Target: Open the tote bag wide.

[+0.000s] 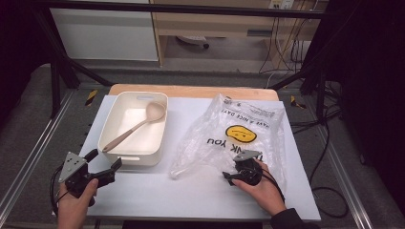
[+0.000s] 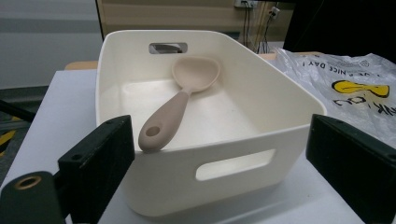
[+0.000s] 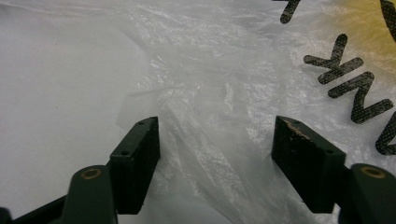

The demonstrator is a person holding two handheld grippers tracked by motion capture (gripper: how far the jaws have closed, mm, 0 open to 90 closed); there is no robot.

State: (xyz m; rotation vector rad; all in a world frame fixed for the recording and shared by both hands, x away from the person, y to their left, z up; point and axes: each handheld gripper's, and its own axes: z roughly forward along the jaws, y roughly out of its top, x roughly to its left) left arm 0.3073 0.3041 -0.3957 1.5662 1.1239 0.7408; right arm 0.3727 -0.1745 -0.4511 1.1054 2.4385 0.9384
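A white plastic bin [image 1: 109, 125] stands on the table's left half, and a beige spoon [image 1: 138, 125] lies aslant inside it, handle resting on the near rim. My left gripper [image 1: 105, 160] is open, just in front of the bin's near left corner. From the left gripper view, the bin [image 2: 261, 135] and the spoon [image 2: 175, 109] sit beyond the wide-apart jaws of the left gripper [image 2: 222, 135]. A clear plastic bag [image 1: 239, 124] with a yellow smiley lies to the right. My right gripper [image 1: 231, 169] is at its near edge. Its jaws stand apart over crumpled bag film [image 3: 224, 84], right gripper [image 3: 215, 128] open.
A white sheet [image 1: 191, 191] covers the table, with a wooden board edge [image 1: 191, 90] at the far side. Black frame bars [image 1: 62, 67] rise at both far corners, and cables [image 1: 329, 138] trail along the right. A shelf unit [image 1: 215, 28] stands beyond.
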